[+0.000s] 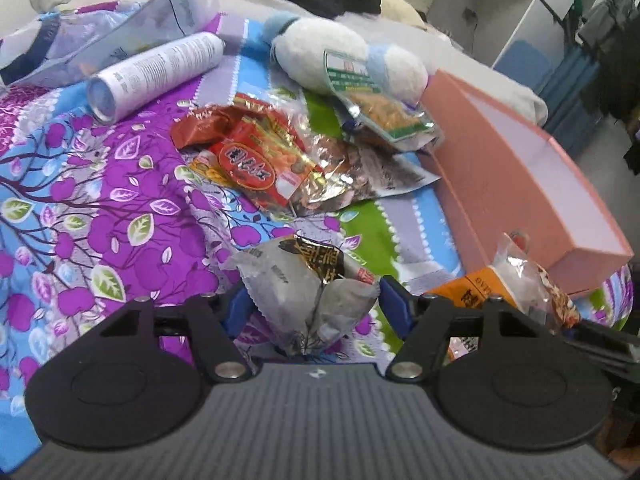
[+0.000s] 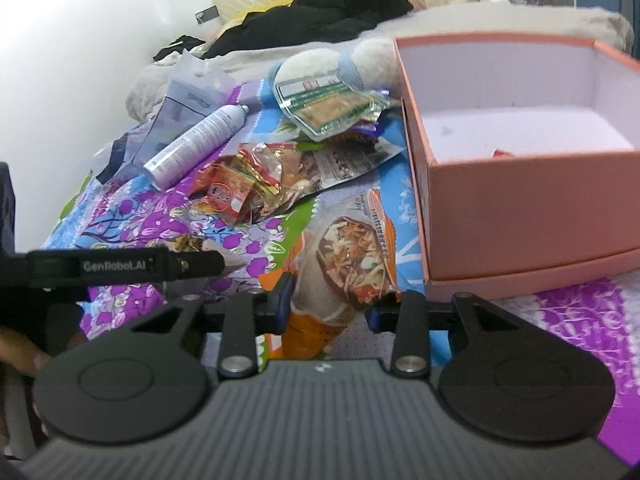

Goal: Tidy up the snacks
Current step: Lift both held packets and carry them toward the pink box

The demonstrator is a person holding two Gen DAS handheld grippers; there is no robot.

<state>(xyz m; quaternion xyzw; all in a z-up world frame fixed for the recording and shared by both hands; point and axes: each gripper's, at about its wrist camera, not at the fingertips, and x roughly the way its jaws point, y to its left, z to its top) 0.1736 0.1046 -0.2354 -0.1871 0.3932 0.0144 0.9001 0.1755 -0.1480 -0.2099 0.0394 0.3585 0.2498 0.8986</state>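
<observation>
Left tool point(image 1: 312, 300): pads closed on a grey snack packet point(image 1: 308, 280), held above the floral bedspread point(image 1: 100, 200). Right tool point(image 2: 330, 300): pads closed on an orange noodle packet point(image 2: 352, 256), just beside the open pink box point(image 2: 532, 200). Remaining snacks point(image 1: 256, 160) lie piled mid-bed, near the box's far corner

Glossy crinkled foil snack packets point(image 1: 256, 160) lie on printed cloth point(image 1: 100, 208) beside a matt cardboard box point(image 2: 532, 208).
</observation>
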